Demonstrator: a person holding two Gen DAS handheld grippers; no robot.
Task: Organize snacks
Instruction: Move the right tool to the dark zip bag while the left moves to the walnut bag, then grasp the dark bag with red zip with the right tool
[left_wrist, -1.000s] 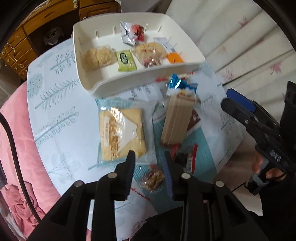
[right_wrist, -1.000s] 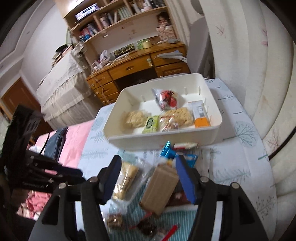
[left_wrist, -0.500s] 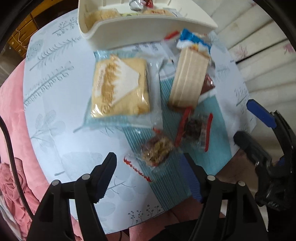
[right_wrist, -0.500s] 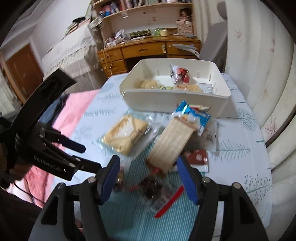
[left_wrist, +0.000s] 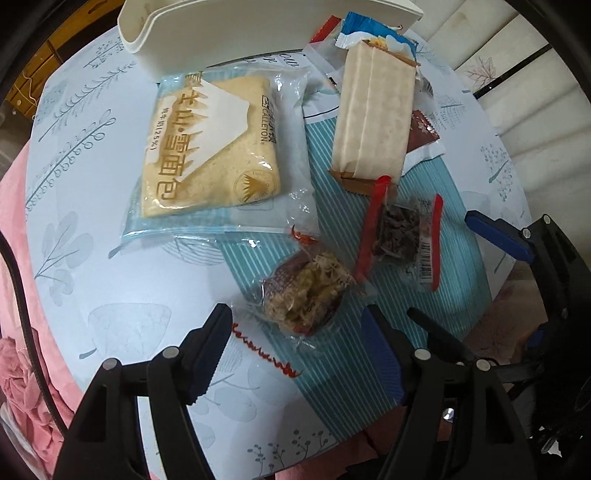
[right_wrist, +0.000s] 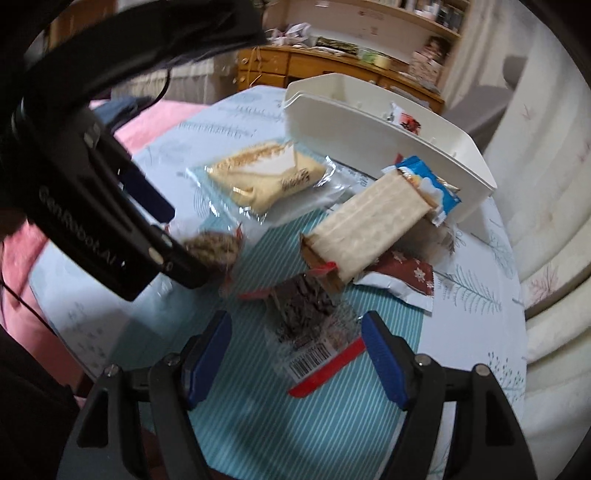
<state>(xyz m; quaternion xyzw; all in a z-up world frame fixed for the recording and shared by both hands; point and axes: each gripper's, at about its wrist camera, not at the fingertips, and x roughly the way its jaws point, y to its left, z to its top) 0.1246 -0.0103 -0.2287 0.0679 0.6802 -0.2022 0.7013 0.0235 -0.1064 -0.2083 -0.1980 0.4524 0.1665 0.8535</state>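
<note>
Snacks lie loose on round table (left_wrist: 110, 280) before white bin (left_wrist: 221, 33). Left gripper (left_wrist: 297, 323) hangs over floss cake (left_wrist: 306, 291), jaws open, pads clear of wrapper. Right gripper (right_wrist: 295, 332) over dark snack (right_wrist: 303, 306) (red-edged wrapper), jaws opening, not pressing. Bread (left_wrist: 210, 144) and wafer pack (left_wrist: 373, 118) lie nearer bin.

Left gripper (left_wrist: 297, 328), black two-finger frame with blue ribbed pads: jaws spread wide, pointing steeply down, nothing pressed between pads. Right gripper (right_wrist: 295, 345), same black frame and blue pads: jaws opening, angled down, gripping nothing. Both seen side by side, close, in each wrist view.
</note>
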